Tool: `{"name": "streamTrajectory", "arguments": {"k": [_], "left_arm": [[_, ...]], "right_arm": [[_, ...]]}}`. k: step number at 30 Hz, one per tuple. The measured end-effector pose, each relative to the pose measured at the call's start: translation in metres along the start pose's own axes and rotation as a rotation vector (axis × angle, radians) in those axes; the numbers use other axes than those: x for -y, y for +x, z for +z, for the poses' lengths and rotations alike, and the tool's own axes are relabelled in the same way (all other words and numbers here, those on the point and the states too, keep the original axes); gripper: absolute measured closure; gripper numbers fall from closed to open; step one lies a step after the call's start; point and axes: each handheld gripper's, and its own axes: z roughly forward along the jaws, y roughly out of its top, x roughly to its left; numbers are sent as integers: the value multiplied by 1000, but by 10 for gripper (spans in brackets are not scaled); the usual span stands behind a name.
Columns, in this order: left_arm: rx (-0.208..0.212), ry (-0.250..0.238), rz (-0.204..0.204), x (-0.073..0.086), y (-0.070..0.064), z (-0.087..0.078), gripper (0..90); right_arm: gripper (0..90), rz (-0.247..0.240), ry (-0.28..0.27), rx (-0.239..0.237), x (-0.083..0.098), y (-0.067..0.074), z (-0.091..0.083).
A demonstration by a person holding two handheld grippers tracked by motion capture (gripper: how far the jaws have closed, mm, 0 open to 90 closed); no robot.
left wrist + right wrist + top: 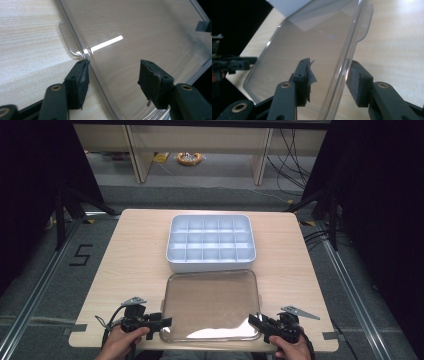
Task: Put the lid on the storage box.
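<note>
Lid [210,304], clear plastic, lies flat on the wooden table [130,255], near edge, between the two tongs. Left gripper [161,324] sits at the lid's near-left corner; right gripper [256,321] at its near-right corner. Each is held by a hand: left hand [120,344], right hand [291,349].

Left gripper view: jaws spread wide, straddling the lid's [140,45] side rim. One pad [82,80] is outside the rim, over bare table [30,37]; the other is over the clear panel. Whether either pad touches the plastic, cannot tell. A small tab [68,41] sticks out from the rim just ahead of the outer pad.

Right gripper view: jaws also parted, with the lid's [307,50] rim running up between them. One pad [358,82] is just beside the rim on the outside, the other inside over the panel. Not clamped.

Beyond both tongs, past the lid's far edge and nearly touching it, stands a white tray [210,244] divided into a grid of compartments.
</note>
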Motion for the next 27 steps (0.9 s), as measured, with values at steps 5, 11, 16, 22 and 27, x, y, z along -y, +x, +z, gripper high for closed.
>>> {"name": "streamTrajectory", "arguments": {"k": [5,11,16,22,27], "left_arm": [[-6,-11,-1,0,0,0,348],[-9,-25,-23,-1,2,0,328],[-13,-27,-25,-1,2,0,318],[-16,-37,-40,-1,2,0,270],[-12,-41,-68,-1,3,-1,257]], "right_arm": [[580,-54,-22,-45,0,3,-5],[585,-105,-22,-78,0,6,-8],[592,-127,-39,-83,0,6,-11],[606,-147,-37,-105,3,8,-15],[609,-179,-58,-124,3,9,-17]]}}
